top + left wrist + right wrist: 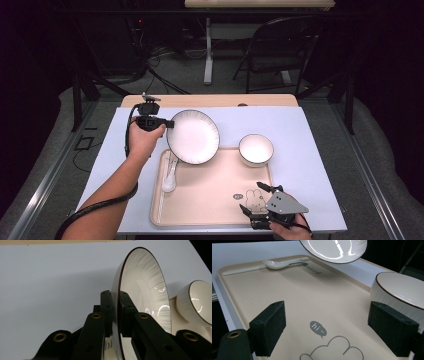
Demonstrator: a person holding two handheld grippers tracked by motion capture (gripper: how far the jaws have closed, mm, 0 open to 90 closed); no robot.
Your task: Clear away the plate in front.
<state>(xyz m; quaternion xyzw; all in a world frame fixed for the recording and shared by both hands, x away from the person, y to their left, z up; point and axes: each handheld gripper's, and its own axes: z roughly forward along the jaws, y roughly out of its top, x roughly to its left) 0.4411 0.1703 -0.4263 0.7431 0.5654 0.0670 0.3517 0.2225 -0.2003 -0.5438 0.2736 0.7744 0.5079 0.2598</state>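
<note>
The idle right gripper (pixel 256 200) stands wide open at the tray's (pixel 210 207) five o'clock corner, while the left gripper (pixel 170 123) clamps the plate (pixel 194 137) rim at nine o'clock.

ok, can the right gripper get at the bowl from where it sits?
Probably yes. The right gripper is open over the tray, and the bowl stands just beyond it with nothing between. The plate, held by the left gripper, is off to the side.

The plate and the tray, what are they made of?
The plate, held by its rim in the left tongs, looks like glazed ceramic: glossy white, bright reflections, a thin dark rim line. The tray seems matte beige plastic with a printed cartoon; I can't be sure.
</note>
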